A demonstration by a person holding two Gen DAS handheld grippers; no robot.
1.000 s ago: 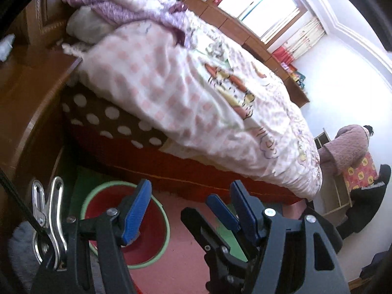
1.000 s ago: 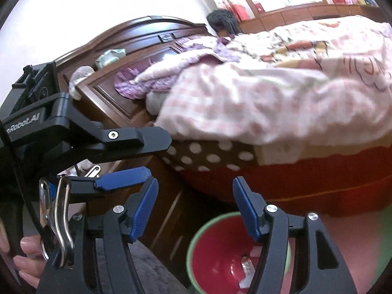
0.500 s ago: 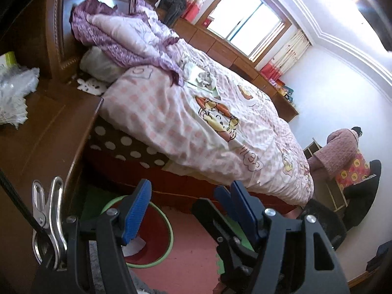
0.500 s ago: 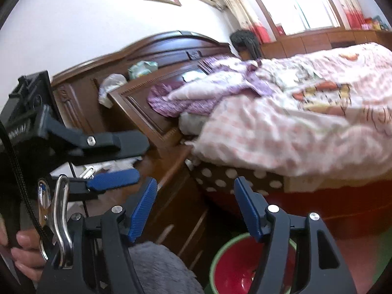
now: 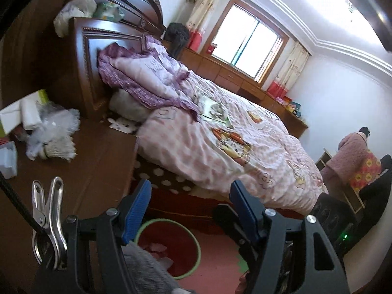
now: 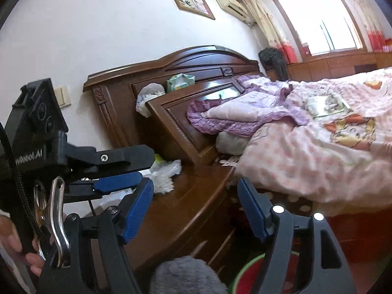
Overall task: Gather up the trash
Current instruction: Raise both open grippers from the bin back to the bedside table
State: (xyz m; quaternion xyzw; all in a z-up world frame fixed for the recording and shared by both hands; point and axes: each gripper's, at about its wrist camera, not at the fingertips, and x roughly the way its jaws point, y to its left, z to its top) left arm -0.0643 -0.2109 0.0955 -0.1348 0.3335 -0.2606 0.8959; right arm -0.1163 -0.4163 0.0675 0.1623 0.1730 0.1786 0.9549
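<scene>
In the left wrist view my left gripper is open and empty, above a red bin with a green rim on the floor. Paper scraps lie inside the bin. Crumpled clear plastic and tissue sit on the brown nightstand to the left. In the right wrist view my right gripper has its jaws opening, with nothing between them, over the nightstand's corner. The left gripper shows at the left near white crumpled plastic. The bin's rim peeks in at the bottom.
A bed with a pink quilt fills the middle, against a dark wooden headboard. On its ledge are a plastic bag and a green tissue pack. A person in pink crouches by the far wall.
Both grippers have risen away from the bin, which slid to the bottom of each view. The nightstand top, its litter and the headboard have come into sight. The right jaws stand a little wider.
</scene>
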